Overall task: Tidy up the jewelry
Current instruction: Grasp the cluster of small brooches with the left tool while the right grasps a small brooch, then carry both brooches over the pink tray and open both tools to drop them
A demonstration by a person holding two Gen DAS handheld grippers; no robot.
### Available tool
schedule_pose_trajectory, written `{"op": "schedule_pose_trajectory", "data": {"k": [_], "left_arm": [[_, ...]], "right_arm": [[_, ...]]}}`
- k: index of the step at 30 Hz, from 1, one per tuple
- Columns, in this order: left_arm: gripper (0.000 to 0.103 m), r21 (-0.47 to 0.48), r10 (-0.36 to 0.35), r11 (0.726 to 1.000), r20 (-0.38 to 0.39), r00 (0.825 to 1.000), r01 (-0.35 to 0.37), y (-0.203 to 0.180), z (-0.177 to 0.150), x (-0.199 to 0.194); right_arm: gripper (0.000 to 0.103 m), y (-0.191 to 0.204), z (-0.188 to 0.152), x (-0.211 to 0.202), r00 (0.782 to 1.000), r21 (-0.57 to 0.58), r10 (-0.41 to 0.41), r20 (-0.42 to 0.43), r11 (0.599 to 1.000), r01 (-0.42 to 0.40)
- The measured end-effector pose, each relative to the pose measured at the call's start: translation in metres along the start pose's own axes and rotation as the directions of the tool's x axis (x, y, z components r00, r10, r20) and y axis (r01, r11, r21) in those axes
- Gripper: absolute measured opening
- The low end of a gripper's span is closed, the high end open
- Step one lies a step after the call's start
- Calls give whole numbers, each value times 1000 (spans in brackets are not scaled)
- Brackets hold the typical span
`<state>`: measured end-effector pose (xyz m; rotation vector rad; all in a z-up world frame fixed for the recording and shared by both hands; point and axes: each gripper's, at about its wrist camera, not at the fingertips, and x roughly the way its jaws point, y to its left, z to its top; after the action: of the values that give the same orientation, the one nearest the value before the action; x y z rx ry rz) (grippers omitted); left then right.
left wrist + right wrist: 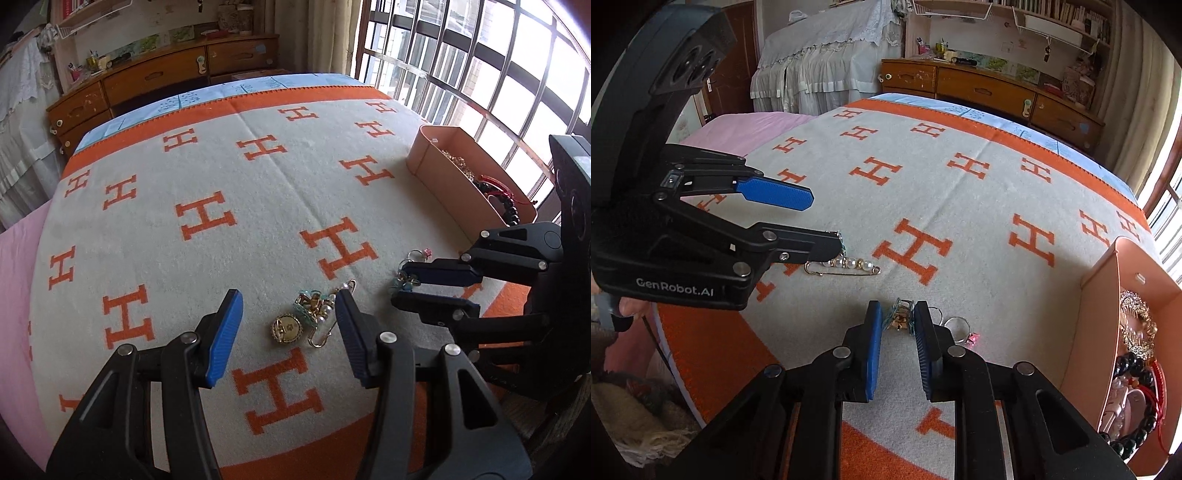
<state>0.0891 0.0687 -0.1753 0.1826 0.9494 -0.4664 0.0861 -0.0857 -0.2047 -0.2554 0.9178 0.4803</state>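
Note:
On the white blanket with orange H marks, a round gold pendant (286, 328), a teal-and-gold charm (308, 304) and a pearl safety-pin brooch (332, 314) lie between the fingers of my open left gripper (288, 306). The brooch also shows in the right wrist view (846, 264). My right gripper (897, 317) is closed around a small teal-and-gold bell trinket (899, 319), low on the blanket; it also shows in the left wrist view (400, 282). A silver ring with a pink stone (960, 328) lies just right of it.
A peach cardboard box (436, 173) stands at the right, holding a black bead bracelet (1134, 369), red cord and a gold tiara (1137, 321). A wooden dresser (155, 74) stands beyond the bed. A barred window is at the right.

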Motion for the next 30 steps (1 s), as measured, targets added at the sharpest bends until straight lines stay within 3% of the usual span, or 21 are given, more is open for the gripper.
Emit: {"op": "schedule_pose_trajectory", "data": {"k": [5,11,15,22,30], "left_arm": [[35,25,-26,999,-25,999,26,2,0,12],[32,47,-40,998,-24,999,41,2,1,14],[15,57,-68,996,-22,997,69,-1,1,13],[13,1,-48,999,1,999,48,7,4,8],[11,-77,-38,996,83,996,44,6,19,-32]], "right_arm": [[18,-4,-4,-3,1000,13,-3,6,1000,3],[18,-4,-5,-4,1000,21,-4,12,1000,4],[18,-5,-5,-5,1000,30,-3,15,1000,2],[18,-4,-5,-9,1000,43,-9,24,999,8],[17,-6,-2,-35,994,78,-26,109,997,17]]}}
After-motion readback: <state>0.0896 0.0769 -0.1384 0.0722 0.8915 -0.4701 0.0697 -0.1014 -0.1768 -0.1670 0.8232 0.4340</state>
